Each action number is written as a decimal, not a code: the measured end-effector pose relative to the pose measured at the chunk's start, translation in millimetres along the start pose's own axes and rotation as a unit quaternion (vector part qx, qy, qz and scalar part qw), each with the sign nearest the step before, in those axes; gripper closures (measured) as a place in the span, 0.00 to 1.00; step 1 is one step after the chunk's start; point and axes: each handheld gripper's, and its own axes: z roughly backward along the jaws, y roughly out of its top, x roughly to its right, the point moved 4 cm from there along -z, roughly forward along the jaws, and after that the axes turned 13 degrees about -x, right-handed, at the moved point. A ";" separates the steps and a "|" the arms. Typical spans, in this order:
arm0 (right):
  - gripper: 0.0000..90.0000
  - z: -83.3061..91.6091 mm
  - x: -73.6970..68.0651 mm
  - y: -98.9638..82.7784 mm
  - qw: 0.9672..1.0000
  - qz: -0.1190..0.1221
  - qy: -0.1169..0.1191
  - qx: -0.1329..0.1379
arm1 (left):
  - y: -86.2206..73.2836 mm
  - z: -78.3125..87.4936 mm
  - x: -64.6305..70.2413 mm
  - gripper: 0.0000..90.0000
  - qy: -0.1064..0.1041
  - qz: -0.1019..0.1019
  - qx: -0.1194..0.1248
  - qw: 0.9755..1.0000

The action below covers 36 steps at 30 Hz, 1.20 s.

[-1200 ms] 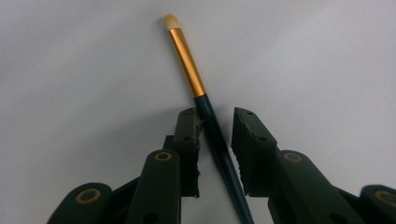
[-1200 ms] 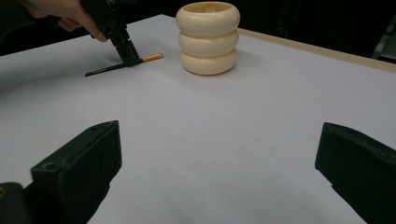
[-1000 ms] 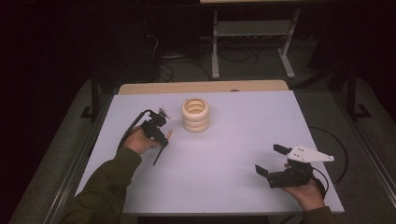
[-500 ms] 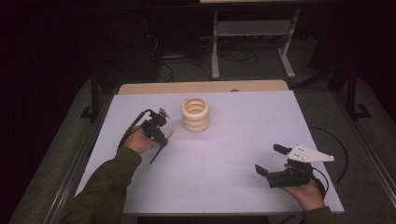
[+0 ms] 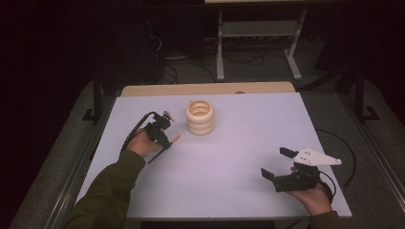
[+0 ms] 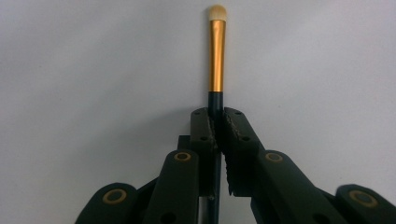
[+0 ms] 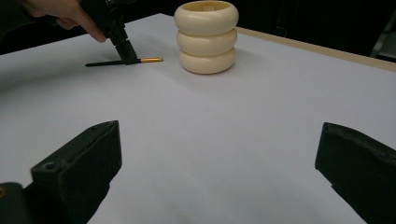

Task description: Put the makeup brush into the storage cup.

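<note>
A slim makeup brush with a black handle, gold ferrule and pale tip lies on the white table, left of a cream ribbed holder. My left gripper points down onto it. Its jaws have just been closing and now pinch the black handle just behind the ferrule. In the high view the left gripper sits at the table's left, with the brush poking out toward the holder. My right gripper rests at the front right, open and with nothing between its jaws.
The cream holder stands upright just beyond the brush and the left gripper. Bare white tabletop stretches between the two hands. A metal stand and cables lie on the dark floor behind the table.
</note>
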 end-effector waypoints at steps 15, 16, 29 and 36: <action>0.00 0.3 0.2 -0.4 1.000 -0.002 0.000 0.000 | -3.3 2.6 -2.9 0.93 -0.023 0.000 0.016 1.000; 0.00 0.2 0.0 -0.4 1.000 -0.003 0.001 -0.001 | -3.5 2.9 -3.6 0.93 -0.022 -0.002 0.019 1.000; 0.00 0.1 -0.2 -0.5 1.000 -0.003 0.001 -0.001 | -15.0 16.0 -8.7 0.93 -0.044 0.003 0.059 0.997; 0.00 -0.1 -0.4 -0.6 1.000 -0.003 0.001 -0.001 | -23.0 20.5 -13.8 0.93 -0.053 -0.005 0.079 0.995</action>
